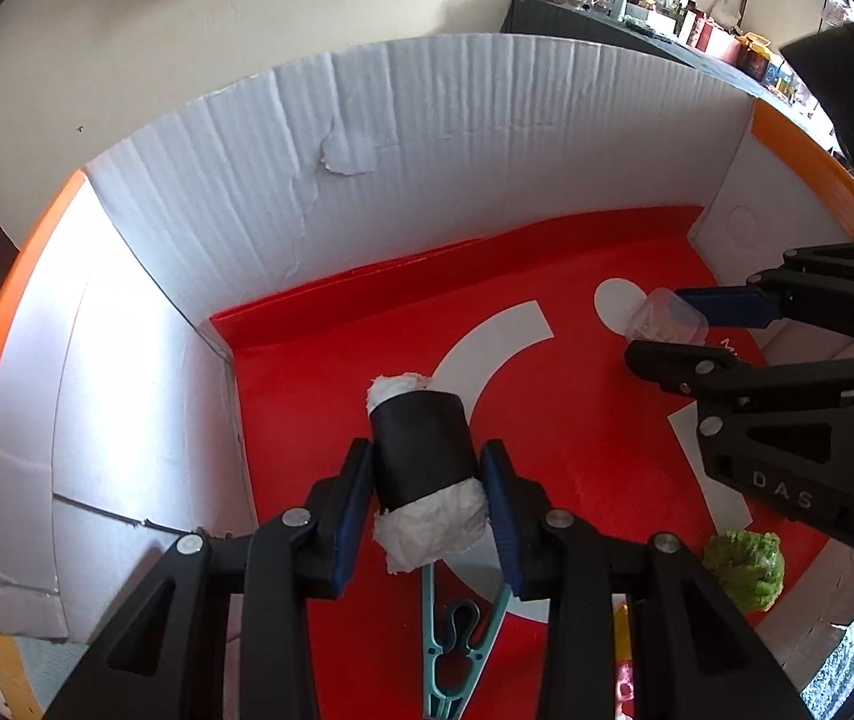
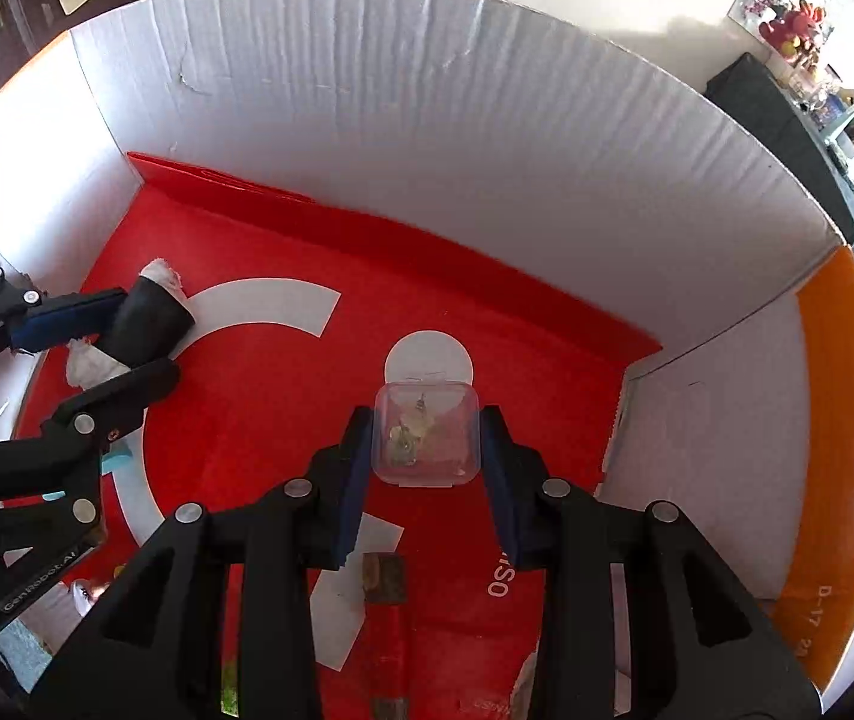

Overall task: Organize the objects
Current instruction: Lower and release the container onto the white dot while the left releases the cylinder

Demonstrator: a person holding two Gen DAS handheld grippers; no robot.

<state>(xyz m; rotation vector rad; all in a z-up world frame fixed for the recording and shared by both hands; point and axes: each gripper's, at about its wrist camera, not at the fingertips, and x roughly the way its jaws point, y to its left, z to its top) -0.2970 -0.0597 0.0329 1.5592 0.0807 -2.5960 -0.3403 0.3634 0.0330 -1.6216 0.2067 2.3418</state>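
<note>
Roll point(image 1: 425, 468) in L gripper point(image 1: 428, 510), tub point(image 2: 427, 433) in R gripper point(image 2: 427, 468)

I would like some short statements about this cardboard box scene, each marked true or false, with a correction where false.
1. The left gripper holds a black roll with white paper ends. True.
2. The right gripper holds a green fuzzy ball. False: it holds a clear plastic box; the green fuzzy ball lies free.
3. The cardboard box floor is blue. False: red with white marks.
4. A teal plastic clip lies below the roll. True.
</note>
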